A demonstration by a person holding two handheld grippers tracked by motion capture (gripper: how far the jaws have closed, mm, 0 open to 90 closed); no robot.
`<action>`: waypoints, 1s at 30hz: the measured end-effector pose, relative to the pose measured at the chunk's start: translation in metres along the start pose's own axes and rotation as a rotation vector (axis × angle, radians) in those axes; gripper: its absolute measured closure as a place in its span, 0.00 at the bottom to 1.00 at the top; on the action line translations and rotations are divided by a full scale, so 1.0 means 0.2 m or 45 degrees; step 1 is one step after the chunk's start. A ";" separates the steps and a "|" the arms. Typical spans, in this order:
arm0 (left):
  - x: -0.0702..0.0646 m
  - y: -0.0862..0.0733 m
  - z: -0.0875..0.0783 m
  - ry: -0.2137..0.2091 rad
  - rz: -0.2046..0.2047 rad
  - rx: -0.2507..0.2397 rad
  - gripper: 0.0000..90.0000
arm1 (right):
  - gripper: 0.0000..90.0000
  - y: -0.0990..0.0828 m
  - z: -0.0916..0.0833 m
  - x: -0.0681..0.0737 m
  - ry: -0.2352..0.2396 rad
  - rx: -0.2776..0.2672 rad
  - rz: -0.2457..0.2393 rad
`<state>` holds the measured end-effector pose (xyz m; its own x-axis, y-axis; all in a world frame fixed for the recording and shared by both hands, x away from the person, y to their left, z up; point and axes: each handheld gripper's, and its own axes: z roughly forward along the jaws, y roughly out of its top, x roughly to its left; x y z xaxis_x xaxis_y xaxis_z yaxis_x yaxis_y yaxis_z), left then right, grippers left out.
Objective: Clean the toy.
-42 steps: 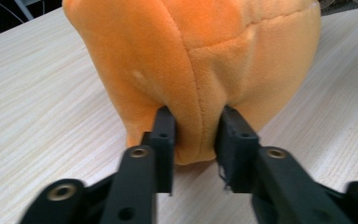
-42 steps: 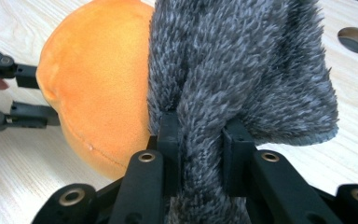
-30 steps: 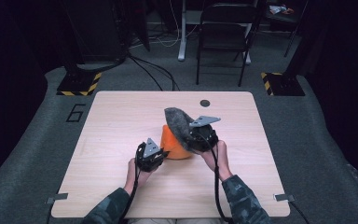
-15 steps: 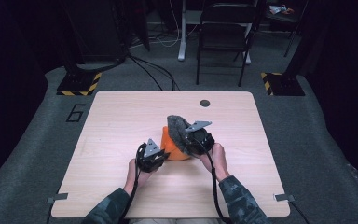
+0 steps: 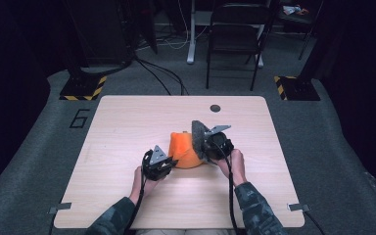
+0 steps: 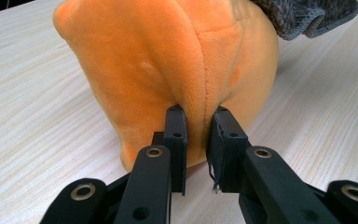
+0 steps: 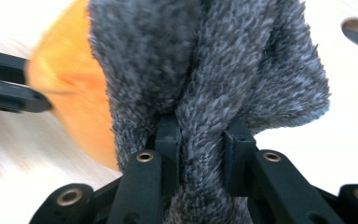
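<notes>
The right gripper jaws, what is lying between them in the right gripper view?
A fold of the grey fuzzy cloth lies pinched between the jaws of the right gripper. Behind it is the orange plush.

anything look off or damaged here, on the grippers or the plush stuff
One small thing: in the left gripper view a frayed dark thread hangs from the pad of the left gripper, which pinches a fold of the orange plush. The right gripper clamps the grey fuzzy cloth normally. Nothing is spilled or torn.
</notes>
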<state>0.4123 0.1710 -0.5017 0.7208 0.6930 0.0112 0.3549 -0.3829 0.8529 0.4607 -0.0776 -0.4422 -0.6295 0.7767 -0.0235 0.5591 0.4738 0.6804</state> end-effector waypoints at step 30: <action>0.02 -0.01 0.00 -0.001 -0.012 0.000 0.86 | 0.83 0.02 -0.10 -0.08 -0.067 -0.065 0.063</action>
<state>0.4142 0.1759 -0.5038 0.7181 0.6959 0.0029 0.3615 -0.3765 0.8529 0.4621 -0.0960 -0.4242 -0.5715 0.8201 -0.0264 0.5597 0.4132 0.7183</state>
